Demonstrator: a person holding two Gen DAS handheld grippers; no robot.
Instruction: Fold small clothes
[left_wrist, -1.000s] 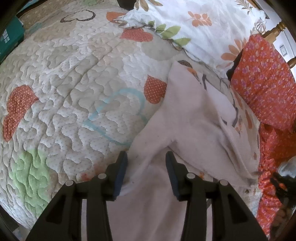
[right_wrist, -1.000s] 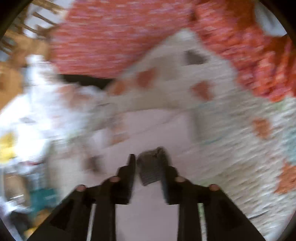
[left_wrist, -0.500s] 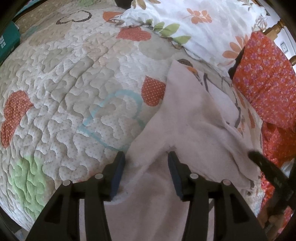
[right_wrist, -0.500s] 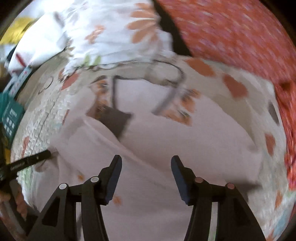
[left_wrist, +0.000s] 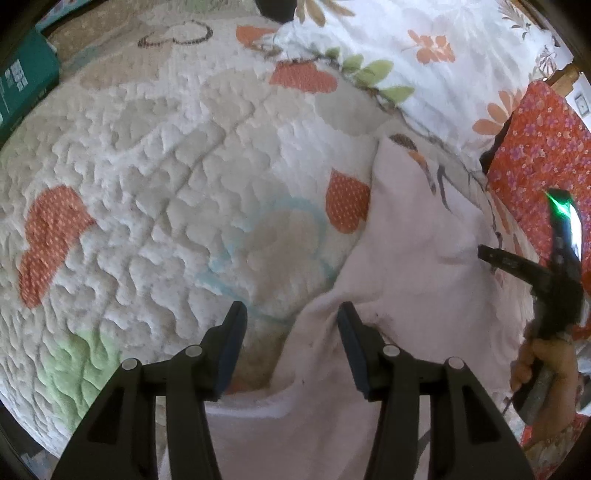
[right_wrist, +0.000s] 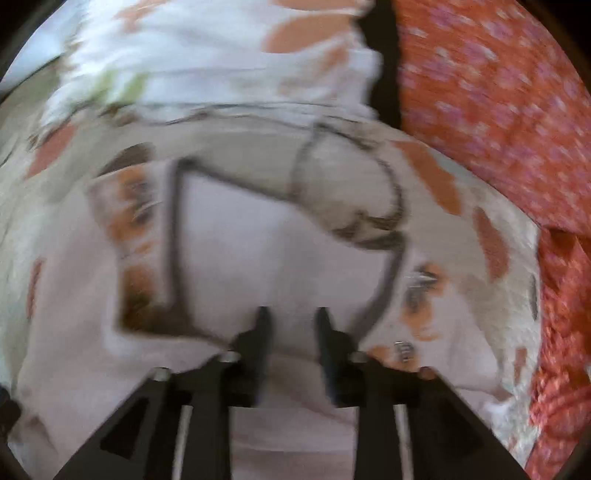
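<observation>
While the pale pink garment is lying spread across the quilted bedspread, just below the floral pillow and beside the orange patterned cushion, the folding is looking barely begun to me. The cloth is lying rumpled, with one loose ridge running up its middle, and I am seeing no tidy fold or squared edge anywhere.

The left gripper is hovering over the near left edge of the garment with its jaws spread wide, gripping nothing; that edge is sitting between the fingers but not pinched. The right gripper, held in the person's right hand, is pointing down at the printed middle of the garment. Its jaws are standing a little apart with pink cloth showing in the gap. The right wrist view is blurred, so I cannot tell whether it is pinching fabric or simply released above it.

By my reckoning almost everything is remaining: flattening, folding in the sides, then doubling it over.
</observation>
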